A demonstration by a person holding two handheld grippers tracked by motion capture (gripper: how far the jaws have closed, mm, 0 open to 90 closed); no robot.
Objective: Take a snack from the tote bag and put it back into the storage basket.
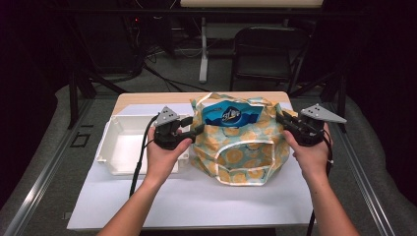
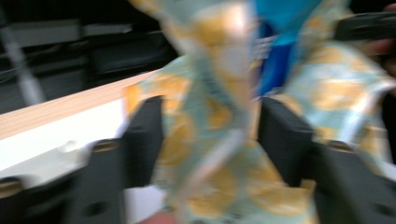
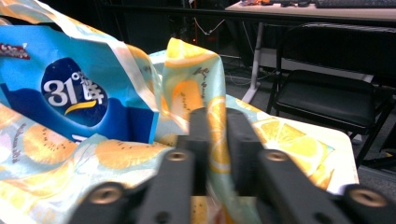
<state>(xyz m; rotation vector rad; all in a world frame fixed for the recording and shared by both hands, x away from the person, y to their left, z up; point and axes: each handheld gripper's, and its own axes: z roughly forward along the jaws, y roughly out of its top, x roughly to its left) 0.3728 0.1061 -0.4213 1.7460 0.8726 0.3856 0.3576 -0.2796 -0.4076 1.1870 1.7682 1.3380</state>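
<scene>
A cloth bag (image 1: 241,147) printed with lemon slices stands in the middle of the table, with a blue packet (image 1: 231,114) sticking out of its mouth. At the bag's left rim, my left gripper (image 1: 194,129) has its jaws apart. In the blurred left gripper view, the bag's cloth (image 2: 210,107) hangs loosely in the gap of that gripper (image 2: 212,135). My right gripper (image 1: 281,119) is at the bag's right rim. In the right gripper view, this gripper (image 3: 217,140) is shut on a fold of the lemon cloth (image 3: 191,88), with the blue packet (image 3: 70,93) to its left.
A white plastic tray (image 1: 115,152) lies just left of the bag, under my left hand. Bag and tray rest on a white mat (image 1: 196,196) over a wooden table (image 1: 147,98). A black chair (image 1: 265,49) and table legs stand beyond the far edge.
</scene>
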